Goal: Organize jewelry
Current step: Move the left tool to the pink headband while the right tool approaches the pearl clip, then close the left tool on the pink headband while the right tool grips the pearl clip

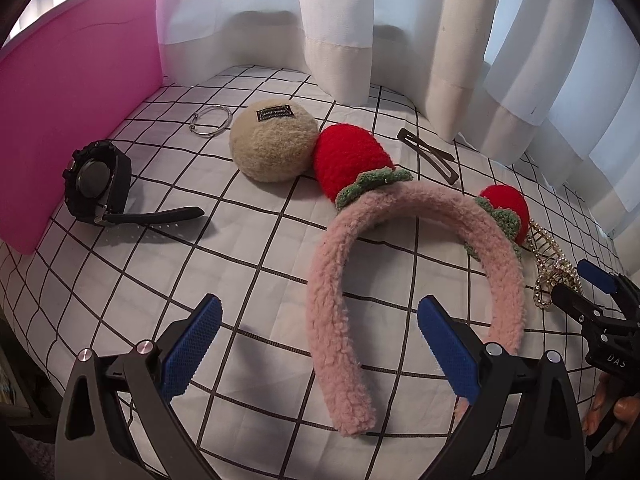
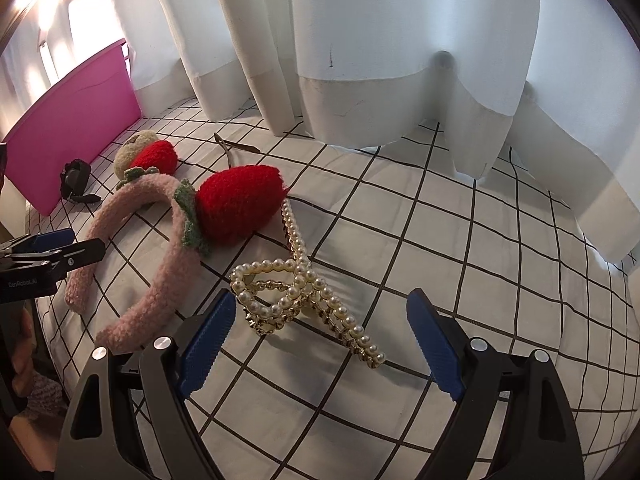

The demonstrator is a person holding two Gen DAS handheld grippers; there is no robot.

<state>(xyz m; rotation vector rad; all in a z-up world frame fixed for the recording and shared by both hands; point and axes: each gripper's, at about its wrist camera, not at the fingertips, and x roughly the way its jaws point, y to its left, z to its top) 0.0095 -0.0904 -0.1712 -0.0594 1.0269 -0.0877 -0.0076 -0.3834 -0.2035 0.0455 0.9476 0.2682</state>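
A pink fuzzy headband point(image 1: 340, 280) with two red strawberries lies on the checked cloth; it also shows in the right wrist view point(image 2: 160, 280). My left gripper point(image 1: 320, 344) is open, its blue pads on either side of the headband's near left leg. A pearl hair claw point(image 2: 304, 292) lies just ahead of my open right gripper point(image 2: 320, 340), between its pads, and shows in the left wrist view point(image 1: 554, 268). Further back lie a black watch point(image 1: 100, 184), a thin silver bangle point(image 1: 211, 123), a beige fluffy pouch point(image 1: 272, 144) and a brown hair clip point(image 1: 428, 156).
A pink box point(image 1: 76, 100) stands at the left edge of the checked cloth point(image 1: 240, 264). White curtains point(image 1: 400, 20) hang along the back and right. The right gripper point(image 1: 592, 292) appears at the right of the left wrist view, the left gripper point(image 2: 56, 256) at the left of the right wrist view.
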